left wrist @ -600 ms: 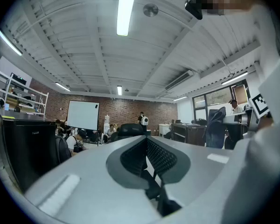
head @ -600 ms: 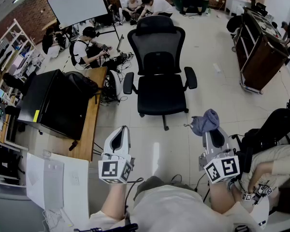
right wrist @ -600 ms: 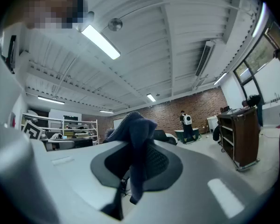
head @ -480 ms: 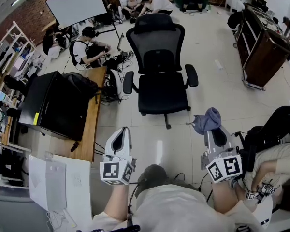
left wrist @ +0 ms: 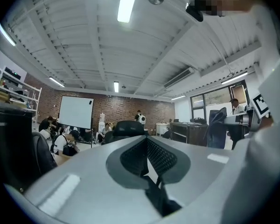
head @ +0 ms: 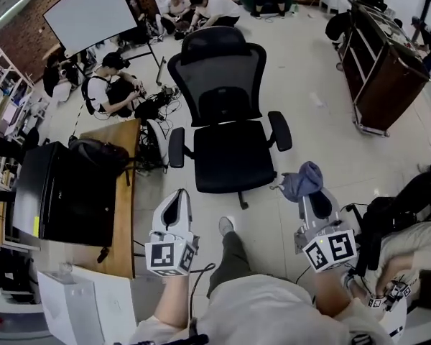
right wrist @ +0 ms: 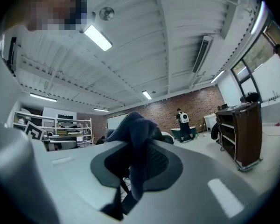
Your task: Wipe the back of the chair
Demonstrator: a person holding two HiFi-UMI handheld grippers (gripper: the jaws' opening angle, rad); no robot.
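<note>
The black mesh office chair [head: 219, 74] stands ahead of me with its seat [head: 228, 157] facing me, so the rear of its backrest is hidden. Its headrest [left wrist: 128, 126] shows far off in the left gripper view. My right gripper [head: 310, 195] is shut on a blue-grey cloth [head: 304, 179], held just right of the seat's front corner. The cloth [right wrist: 135, 125] hangs bunched over the right gripper [right wrist: 133, 171]. My left gripper [head: 174, 205] is shut with nothing in it, short of the chair's front left. The left gripper [left wrist: 148, 160] points toward the chair.
A wooden desk [head: 120, 192] with a black box [head: 61, 192] and a bag [head: 100, 153] lies left. People [head: 111, 85] and cables sit on the floor behind. A brown cart [head: 388, 63] stands right, a seated person [head: 409, 243] at lower right. My shoe [head: 225, 226] is by the chair base.
The chair now looks nearer and larger in the head view. My leg and shoe have come into view below it. Both grippers keep their hold and place.
</note>
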